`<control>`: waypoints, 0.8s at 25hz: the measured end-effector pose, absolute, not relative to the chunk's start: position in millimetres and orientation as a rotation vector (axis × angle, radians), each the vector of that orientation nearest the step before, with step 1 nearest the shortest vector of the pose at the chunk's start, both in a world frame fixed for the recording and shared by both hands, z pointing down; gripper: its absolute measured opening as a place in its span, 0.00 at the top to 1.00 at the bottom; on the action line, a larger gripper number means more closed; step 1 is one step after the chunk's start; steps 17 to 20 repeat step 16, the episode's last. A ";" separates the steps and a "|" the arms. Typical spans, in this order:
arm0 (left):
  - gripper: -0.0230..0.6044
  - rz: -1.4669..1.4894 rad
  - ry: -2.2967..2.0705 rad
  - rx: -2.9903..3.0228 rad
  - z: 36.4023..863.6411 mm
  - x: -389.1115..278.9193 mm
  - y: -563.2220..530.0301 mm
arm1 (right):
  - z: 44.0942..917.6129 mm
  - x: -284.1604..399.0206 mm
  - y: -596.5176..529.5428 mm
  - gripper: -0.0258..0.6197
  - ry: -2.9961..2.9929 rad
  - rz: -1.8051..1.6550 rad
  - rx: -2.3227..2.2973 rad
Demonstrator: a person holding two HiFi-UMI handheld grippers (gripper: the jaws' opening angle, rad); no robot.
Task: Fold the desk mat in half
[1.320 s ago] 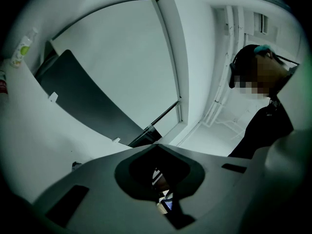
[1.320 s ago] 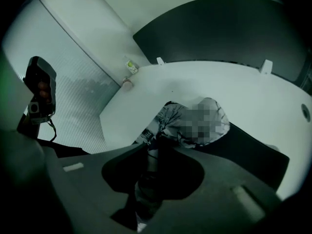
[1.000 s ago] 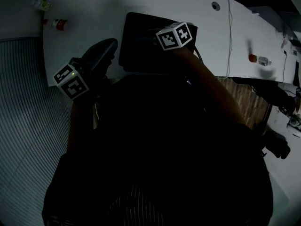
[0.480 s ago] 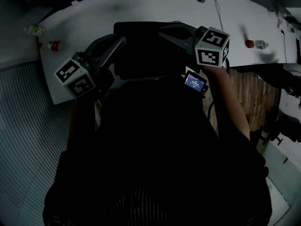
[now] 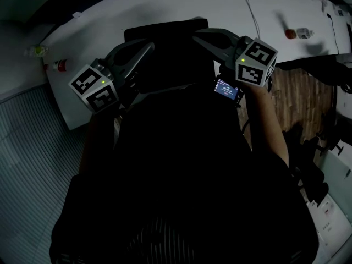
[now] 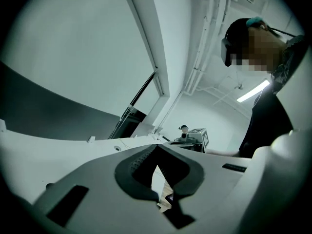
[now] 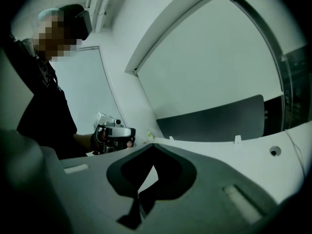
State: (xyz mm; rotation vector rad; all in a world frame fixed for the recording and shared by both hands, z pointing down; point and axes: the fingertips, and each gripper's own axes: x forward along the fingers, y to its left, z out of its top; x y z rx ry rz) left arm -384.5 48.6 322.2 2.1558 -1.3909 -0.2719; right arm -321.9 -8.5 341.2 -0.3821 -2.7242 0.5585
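Head overhead — gripper views across desk (image 5: pixel 165 4)

**No readable wording anywhere**

The left cube (image 5: pixel 94 88), on the left gripper (image 5: pixel 148 46), and the right cube (image 5: pixel 256 62), on the right gripper (image 5: pixel 197 36), carry black-and-white square marker patterns, not letters or numbers. A small lit screen (image 5: pixel 226 89) just below the right cube shows pale lines too small to read. The red label on a bottle (image 5: pixel 60 66) at the desk's (image 5: pixel 165 7) left end is too dim to read.
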 end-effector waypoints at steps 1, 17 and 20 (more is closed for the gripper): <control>0.95 -0.263 -1.384 2.156 323.3 -383.0 49.1 | 340.4 -320.6 -9.5 0.95 -2.729 0.559 -0.374; 0.95 -0.280 -1.395 2.099 332.2 -385.7 52.4 | 341.8 -317.3 -12.4 0.95 -2.743 0.531 -0.356; 0.95 -0.280 -1.395 2.099 332.2 -385.7 52.4 | 341.8 -317.3 -12.4 0.95 -2.743 0.531 -0.356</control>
